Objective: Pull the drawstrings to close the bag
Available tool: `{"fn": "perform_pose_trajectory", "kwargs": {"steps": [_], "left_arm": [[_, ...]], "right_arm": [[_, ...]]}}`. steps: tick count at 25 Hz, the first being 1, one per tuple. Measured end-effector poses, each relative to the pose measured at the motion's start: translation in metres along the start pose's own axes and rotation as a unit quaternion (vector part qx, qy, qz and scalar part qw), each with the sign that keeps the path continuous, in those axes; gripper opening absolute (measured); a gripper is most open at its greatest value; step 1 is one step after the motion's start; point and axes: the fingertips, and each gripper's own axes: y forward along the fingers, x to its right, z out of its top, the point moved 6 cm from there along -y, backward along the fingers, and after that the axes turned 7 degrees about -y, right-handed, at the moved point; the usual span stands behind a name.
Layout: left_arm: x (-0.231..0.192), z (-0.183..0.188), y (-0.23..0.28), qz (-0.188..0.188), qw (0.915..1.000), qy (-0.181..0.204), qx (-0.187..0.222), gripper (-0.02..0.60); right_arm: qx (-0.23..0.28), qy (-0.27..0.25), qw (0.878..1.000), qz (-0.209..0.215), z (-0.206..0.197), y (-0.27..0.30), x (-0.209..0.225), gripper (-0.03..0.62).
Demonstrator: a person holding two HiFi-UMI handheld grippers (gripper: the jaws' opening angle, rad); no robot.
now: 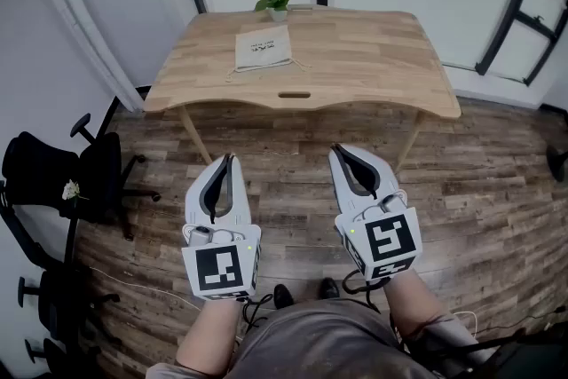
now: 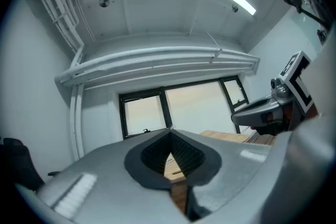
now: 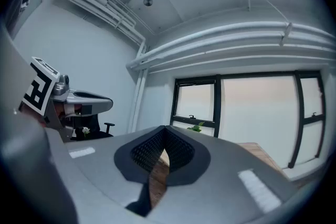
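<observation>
Lap (image 1: 311, 342) and both forearms fill the bottom edge of the head view. Just above them are the left gripper (image 1: 229, 160) and right gripper (image 1: 337, 151), held side by side over the wood floor (image 1: 479, 182). Each gripper's own view shows its jaw tips meeting, with only floor and table edge visible through the pad hollow. Both are closed on nothing.

Bag (image 1: 263, 47) lies flat, upper centre of the frame, on the far half of the table (image 1: 373, 67). A small potted plant (image 1: 277, 0) stands just behind it. Well apart from both grippers.

Handling, judged: pale cloth pouch, light and limp, likely to slide on the smooth top when a cord is tugged. Best pulled from both sides at once, outward. Thin drawstrings (image 1: 303, 63) seem to trail off the bag's near corners, and these are where to pinch. They are slender and may slip between the pads.

Hard to read:
- cords are faint hairlines at this range, so their ends and knots are unclear
- which edge of the bag is the mouth is not certain
- print on the bag is illegible
- neither gripper view shows the bag
- office chair (image 1: 67, 169), left edge, partly cut off
</observation>
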Motion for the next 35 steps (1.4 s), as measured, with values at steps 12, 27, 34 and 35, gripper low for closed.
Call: {"fn": "perform_pose_trajectory", "kwargs": {"steps": [12,27,34,35], "left_arm": [[0.037,-0.006,0.017,0.015,0.9999,-0.003,-0.006,0.000],[0.017,-0.041,0.073,0.050,0.9980,-0.011,-0.036,0.002],[-0.042,-0.056,0.146,0.041,0.9985,-0.018,-0.033,0.002],[-0.051,-0.057,0.157,0.038,0.9987,-0.017,-0.029,0.002]], "right_arm": [[0.005,0.002,1.000,0.028,-0.020,-0.005,0.035,0.028],[-0.007,0.022,0.997,0.067,-0.060,0.064,0.061,0.031],[-0.015,0.019,0.998,0.062,-0.057,0.156,0.065,0.031],[-0.016,0.019,0.998,0.059,-0.055,0.169,0.067,0.031]]}}
